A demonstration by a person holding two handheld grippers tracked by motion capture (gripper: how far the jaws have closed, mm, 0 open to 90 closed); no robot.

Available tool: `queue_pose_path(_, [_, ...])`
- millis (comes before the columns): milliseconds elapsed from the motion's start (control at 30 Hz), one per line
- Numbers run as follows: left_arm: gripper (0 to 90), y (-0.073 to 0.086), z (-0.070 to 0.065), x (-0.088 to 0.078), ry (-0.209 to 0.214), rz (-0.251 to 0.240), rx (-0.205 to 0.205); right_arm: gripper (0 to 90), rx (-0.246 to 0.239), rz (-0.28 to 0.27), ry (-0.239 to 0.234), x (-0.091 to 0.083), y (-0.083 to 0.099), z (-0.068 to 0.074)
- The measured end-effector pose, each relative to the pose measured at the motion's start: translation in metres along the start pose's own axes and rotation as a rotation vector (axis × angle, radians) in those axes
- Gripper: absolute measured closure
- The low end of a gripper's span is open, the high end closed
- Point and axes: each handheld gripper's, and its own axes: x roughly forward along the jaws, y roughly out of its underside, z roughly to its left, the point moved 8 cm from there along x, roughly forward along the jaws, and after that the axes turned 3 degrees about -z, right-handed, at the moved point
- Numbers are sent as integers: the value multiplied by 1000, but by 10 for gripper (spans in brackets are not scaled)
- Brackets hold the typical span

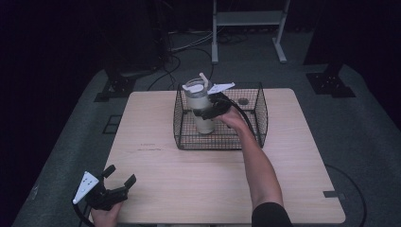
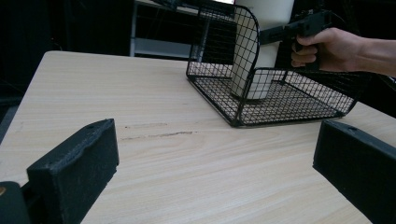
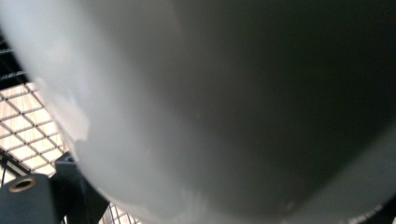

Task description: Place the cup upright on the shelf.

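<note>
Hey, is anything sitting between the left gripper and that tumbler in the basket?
Yes. The wire basket wall stands between the open left gripper and the tumbler, which the right gripper grips inside it.

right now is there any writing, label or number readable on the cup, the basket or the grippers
None can be read.
Cup: plain pale wall, no print visible.
Wire basket: bare black mesh.
Left gripper and right gripper: no legible marks.
Table: faint dark streaks, not text.
</note>
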Motion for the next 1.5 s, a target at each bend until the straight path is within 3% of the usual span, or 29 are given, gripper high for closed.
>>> queue_pose_path(367, [0, -1, -3, -1, 3, 0, 10, 74, -37, 15, -1, -8, 4, 3])
queue_pose_path(733, [0, -3, -2, -5, -3, -11, 10, 69, -47, 0, -12, -12, 7, 1])
queue_pose_path(867, [0, -2, -2, -4, -2, -8, 11, 14, -46, -14, -12, -16, 7, -3])
queue_pose_path(1067, [0, -3, -4, -2, 3, -9, 16, 0, -42, -22, -1, -22, 10, -8])
queue_pose_path(1500, [0, -4, -3, 1, 8, -10, 16, 0, -61, -33, -20, -27, 12, -7])
